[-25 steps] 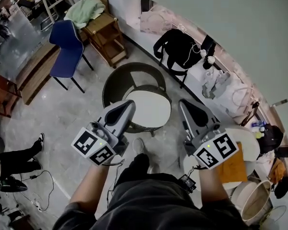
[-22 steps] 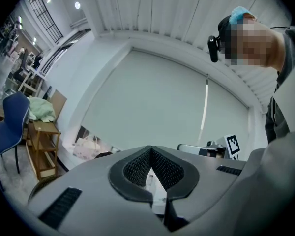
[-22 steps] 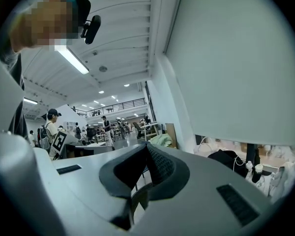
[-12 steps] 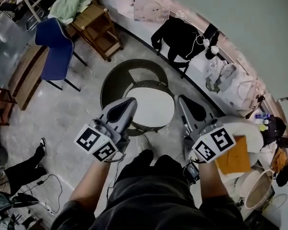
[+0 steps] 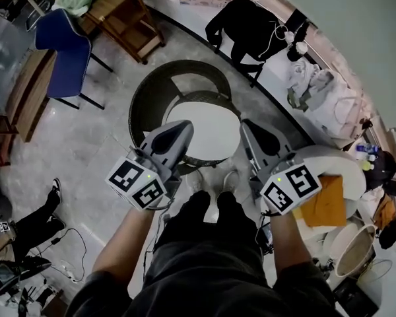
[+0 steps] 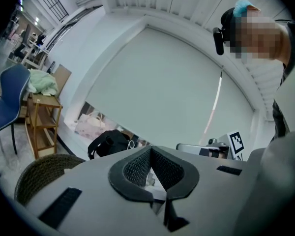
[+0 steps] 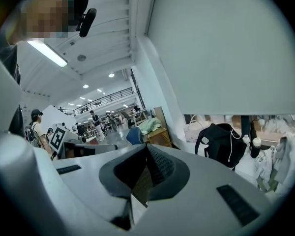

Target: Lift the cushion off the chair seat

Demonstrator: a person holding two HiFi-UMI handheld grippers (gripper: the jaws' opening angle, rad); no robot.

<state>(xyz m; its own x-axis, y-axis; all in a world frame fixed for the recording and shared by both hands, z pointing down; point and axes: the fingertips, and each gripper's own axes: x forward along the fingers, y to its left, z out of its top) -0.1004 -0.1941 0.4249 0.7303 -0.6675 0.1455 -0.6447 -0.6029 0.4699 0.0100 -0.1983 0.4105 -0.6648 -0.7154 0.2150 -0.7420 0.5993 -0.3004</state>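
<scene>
Over the near edge of the wicker chair (image 5: 152,91), left tool (image 5: 187,126) and right tool (image 5: 244,124), both closed and empty, flanking the white cushion (image 5: 208,134) on its seat.

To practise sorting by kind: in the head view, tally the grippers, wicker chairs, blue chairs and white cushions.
grippers, the left gripper and the right gripper: 2
wicker chair: 1
blue chair: 1
white cushion: 1
total: 5
</scene>
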